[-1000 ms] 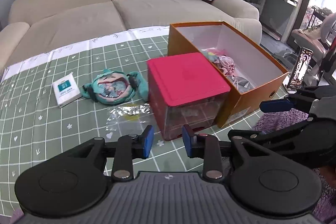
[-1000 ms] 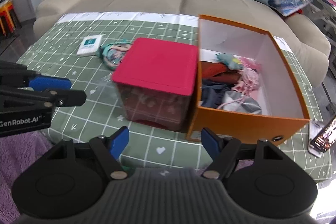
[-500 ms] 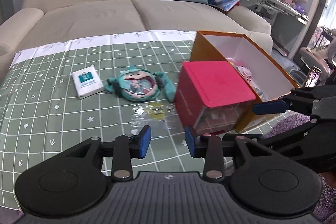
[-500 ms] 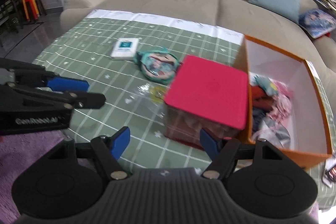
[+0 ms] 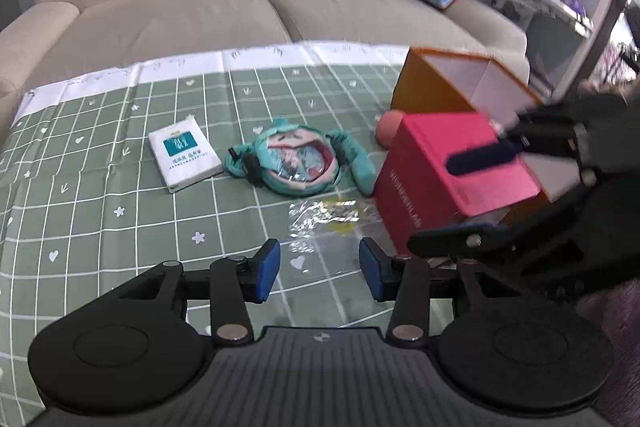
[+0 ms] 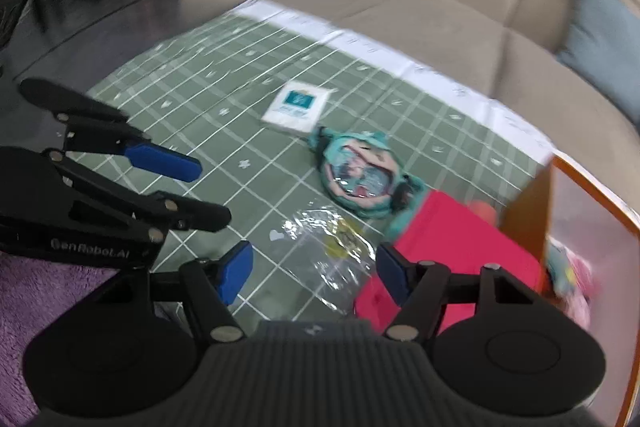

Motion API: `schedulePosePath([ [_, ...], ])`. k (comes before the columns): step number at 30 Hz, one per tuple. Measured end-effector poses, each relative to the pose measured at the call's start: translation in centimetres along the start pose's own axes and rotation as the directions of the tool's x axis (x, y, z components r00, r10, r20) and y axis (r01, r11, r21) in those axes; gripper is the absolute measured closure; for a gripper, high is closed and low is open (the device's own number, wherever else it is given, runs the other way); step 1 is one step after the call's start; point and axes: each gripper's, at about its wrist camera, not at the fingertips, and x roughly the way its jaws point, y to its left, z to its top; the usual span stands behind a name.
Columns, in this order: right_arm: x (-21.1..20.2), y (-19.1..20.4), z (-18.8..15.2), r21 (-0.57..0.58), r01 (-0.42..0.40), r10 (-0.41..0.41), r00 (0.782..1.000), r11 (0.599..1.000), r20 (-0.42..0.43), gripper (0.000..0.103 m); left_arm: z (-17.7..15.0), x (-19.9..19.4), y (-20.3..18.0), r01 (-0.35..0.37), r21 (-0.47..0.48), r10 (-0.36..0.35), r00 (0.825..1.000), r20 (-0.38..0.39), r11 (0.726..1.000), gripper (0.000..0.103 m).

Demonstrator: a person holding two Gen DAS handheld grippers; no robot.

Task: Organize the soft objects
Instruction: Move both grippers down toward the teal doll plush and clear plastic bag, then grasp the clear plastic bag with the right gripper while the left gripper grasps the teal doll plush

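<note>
The teal plush (image 5: 298, 163) lies flat on the green checked cloth (image 5: 120, 227), face up, its long axis running across the left view, one limb reaching toward the pink box (image 5: 448, 171). A white packet (image 5: 185, 155) sits just beside it on the other side; crinkled clear wrap (image 5: 332, 219) lies on its near side, between it and the grippers. Open cloth spreads left of the packet and toward the near edge. Behind the pink box stands the orange box (image 5: 432, 87), with soft things inside (image 6: 568, 267). A beige sofa (image 5: 200, 19) lines the cloth's far edge. The left gripper (image 5: 319, 271) is half open, its jaws just having widened, nothing between them. The right gripper (image 6: 314, 269) stands wider, just narrowing, also empty, above the wrap.
</note>
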Motion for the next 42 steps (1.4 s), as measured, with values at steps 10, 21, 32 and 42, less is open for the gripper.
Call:
schedulePosePath([
  [10, 9.8, -1.3, 5.1, -0.284, -0.194, 0.102, 0.945, 0.939, -0.309, 0.025, 1.0, 4.6, 3.0, 0.011, 0.058, -0.001, 0.988, -0.157, 0.998, 0.051],
  [21, 17.8, -0.1, 5.8, -0.432, -0.321, 0.049, 0.845, 0.843, -0.532, 0.022, 0.6, 8.5, 5.2, 0.059, 0.009, -0.057, 0.982, -0.182, 0.998, 0.051],
  [32, 20.6, 1.4, 5.5, -0.462, -0.353, -0.009, 0.787, 0.813, -0.617, 0.022, -0.4, 9.1, 6.6, 0.075, -0.049, -0.083, 0.978, -0.193, 0.996, 0.051],
  [42, 22.2, 3.2, 5.6, -0.427, -0.369, -0.011, 0.746, 0.826, -0.665, 0.017, -0.5, 9.0, 6.7, 0.072, -0.068, -0.083, 0.979, -0.188, 0.995, 0.051],
])
